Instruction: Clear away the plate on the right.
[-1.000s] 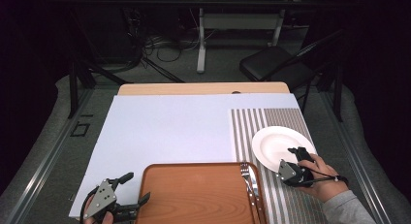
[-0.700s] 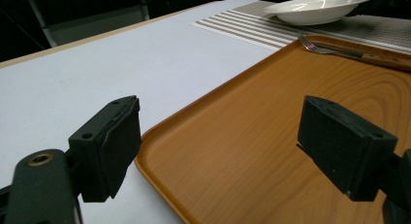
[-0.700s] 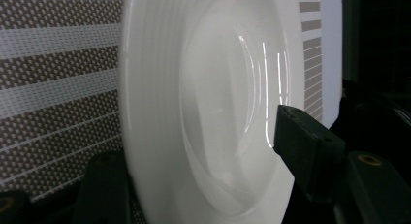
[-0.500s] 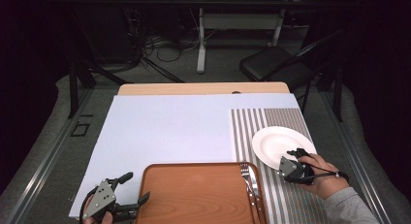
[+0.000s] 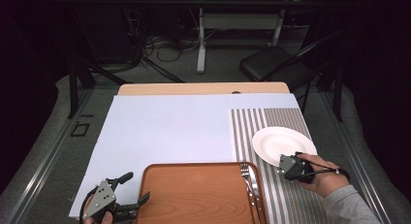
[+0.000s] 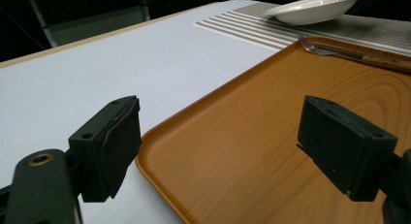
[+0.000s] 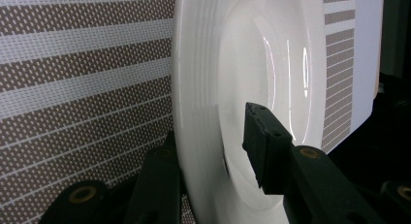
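A white plate [image 5: 283,141] [image 7: 252,49] lies on a striped placemat [image 5: 264,120] at the right. My right gripper [image 5: 287,164] [image 7: 213,136] is at its near rim. One jaw is under the rim and the other above the plate's inner slope. The jaws have just been closing with the rim between them, and a narrow gap still shows at the upper pad [image 7: 256,136]. My left gripper [image 5: 137,187] [image 6: 218,136] stands open at the wooden tray's [image 5: 194,200] [image 6: 252,151] near left corner, its jaws astride the tray's edge without touching it.
A fork [image 5: 249,178] [image 6: 334,49] lies along the tray's right side, close to the placemat. A pale sheet [image 5: 169,127] covers the table top. A folding chair [image 5: 271,64] and table legs stand on the floor beyond the far edge.
The right gripper's jaws have narrowed around the plate's near rim and the hand has edged slightly toward the plate. The left gripper has kept still.
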